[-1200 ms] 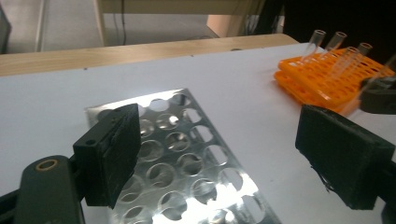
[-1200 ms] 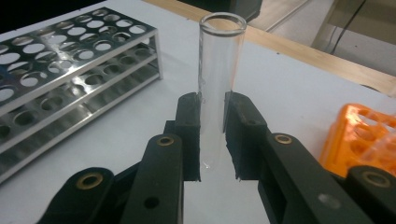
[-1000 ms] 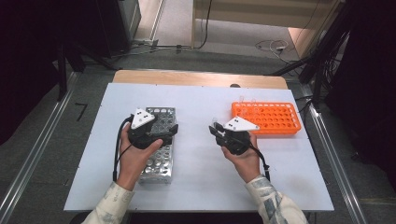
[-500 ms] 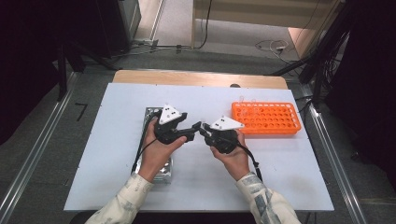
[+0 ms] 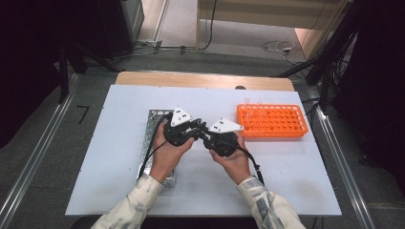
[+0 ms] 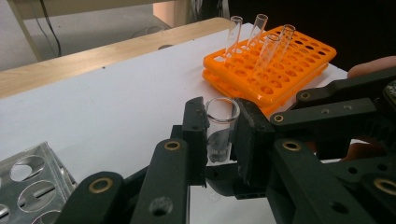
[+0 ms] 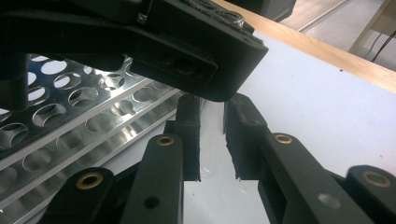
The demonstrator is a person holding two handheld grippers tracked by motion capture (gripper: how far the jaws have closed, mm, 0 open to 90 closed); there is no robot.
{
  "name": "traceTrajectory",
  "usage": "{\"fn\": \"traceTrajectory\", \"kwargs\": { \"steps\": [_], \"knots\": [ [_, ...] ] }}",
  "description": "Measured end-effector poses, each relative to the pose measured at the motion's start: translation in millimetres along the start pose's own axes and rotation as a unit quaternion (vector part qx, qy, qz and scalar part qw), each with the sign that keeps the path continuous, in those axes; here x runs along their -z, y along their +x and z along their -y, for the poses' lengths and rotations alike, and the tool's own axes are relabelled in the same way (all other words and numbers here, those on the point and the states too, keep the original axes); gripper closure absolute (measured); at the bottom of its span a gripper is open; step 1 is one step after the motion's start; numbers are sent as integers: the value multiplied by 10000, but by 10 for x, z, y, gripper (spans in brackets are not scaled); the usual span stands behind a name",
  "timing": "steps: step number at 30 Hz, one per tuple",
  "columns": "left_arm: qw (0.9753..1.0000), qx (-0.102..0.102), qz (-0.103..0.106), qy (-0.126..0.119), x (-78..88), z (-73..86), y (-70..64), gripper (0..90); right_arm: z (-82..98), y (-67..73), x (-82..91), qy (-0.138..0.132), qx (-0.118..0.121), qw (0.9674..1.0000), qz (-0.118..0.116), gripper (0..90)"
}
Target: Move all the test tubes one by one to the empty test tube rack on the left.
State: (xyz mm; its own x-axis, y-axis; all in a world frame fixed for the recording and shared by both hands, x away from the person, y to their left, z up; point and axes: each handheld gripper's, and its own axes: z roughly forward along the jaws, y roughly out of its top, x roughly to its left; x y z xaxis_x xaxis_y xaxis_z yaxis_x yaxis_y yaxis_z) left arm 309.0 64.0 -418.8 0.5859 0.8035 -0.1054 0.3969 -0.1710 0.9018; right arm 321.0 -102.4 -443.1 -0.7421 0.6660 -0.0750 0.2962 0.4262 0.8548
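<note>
A clear glass test tube [image 6: 221,126] is passed between two tools above the white surface [image 5: 114,143].
The tube is pinched upright by the left tool [image 6: 219,140], whose jaws have just been closing on it; the right tool [image 7: 212,135] is clamped on the tube from the opposite side, probably so that it never goes unsupported. An orange plastic tube rack [image 5: 272,121] lies beyond the right tool, and a perforated metal rack [image 5: 154,138] lies under the left.

The left gripper [image 5: 197,128] and right gripper [image 5: 204,135] are held tip to tip above mid-table, each clamped on something, the left's jaws just closed.
</note>
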Motion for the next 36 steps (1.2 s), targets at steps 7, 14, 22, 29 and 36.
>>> {"fn": "traceTrajectory", "kwargs": {
  "steps": [7, 14, 22, 29, 36],
  "knots": [
    [10000, -29, -28, -28, -5, -18, -2, 760, -1, -7, 6, -11, -62, 10000, -41, 623],
    [9999, 56, -63, -97, 5, -108, 46, 760, 12, -105, 84, -18, -303, 9995, -100, 404],
    [9997, 144, -142, -139, 29, -226, 114, 760, 113, -220, 216, -40, -405, 9992, -32, 344],
    [9991, 237, -304, -171, 65, -291, 230, 761, 236, -344, 312, -24, -528, 9986, 73, 344],
    [9982, 283, -499, -181, 97, -356, 372, 760, 317, -421, 374, -39, -621, 9980, 109, 343]
  ]
}}
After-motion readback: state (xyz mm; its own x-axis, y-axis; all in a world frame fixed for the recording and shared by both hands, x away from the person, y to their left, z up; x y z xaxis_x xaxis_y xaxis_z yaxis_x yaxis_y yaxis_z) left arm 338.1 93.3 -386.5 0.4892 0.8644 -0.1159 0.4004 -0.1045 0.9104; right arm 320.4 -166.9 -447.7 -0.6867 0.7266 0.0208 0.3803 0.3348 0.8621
